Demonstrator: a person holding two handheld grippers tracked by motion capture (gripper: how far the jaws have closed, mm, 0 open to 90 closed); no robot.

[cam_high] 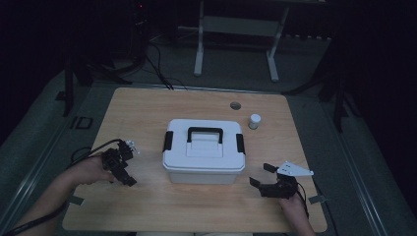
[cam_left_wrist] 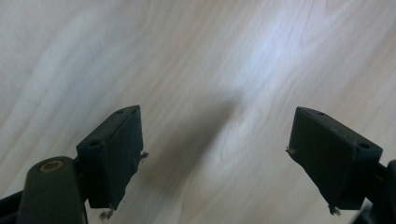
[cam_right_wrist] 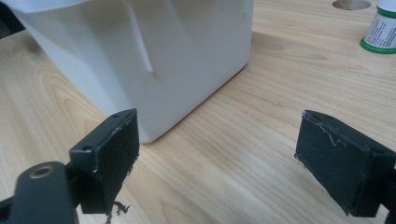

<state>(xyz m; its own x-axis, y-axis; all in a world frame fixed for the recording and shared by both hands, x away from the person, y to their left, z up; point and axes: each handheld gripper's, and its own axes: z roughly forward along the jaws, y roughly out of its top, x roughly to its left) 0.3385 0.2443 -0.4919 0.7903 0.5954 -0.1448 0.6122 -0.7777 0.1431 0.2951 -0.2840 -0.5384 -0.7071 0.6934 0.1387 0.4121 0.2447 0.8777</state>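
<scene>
My left gripper point(cam_high: 129, 173) sits off the left side of the white storage box point(cam_high: 204, 152), near it but clearly apart, low over the wooden table point(cam_high: 147, 105). Its jaws stand wide apart with nothing between them; in the left gripper view I see bare wood grain point(cam_left_wrist: 210, 70) past the two black pads point(cam_left_wrist: 116, 149), and a soft shadow on the boards between them. My left hand point(cam_high: 91, 169) wraps the body of the tool, and its cable loops back away from the box toward the table's left edge.

The box itself stands upright near the middle of the table, lid on, with a black carry handle point(cam_high: 204, 133) lying flat on top and a black latch point(cam_high: 168, 141) at each end.

My right gripper point(cam_high: 262, 175) is just off the box's front right corner, close but not touching. Its jaws are also spread as wide as they go and hold nothing. In the right gripper view the box's white wall and corner point(cam_right_wrist: 154, 56) rise just beyond the left-hand pad point(cam_right_wrist: 114, 154), with open table between the two pads.

Behind the box's right end, well apart from it, stands a small white bottle point(cam_high: 254, 121) with a green band at its base point(cam_right_wrist: 379, 32). A round hole point(cam_high: 236, 105) in the tabletop lies beyond the box, just beside that bottle.
</scene>
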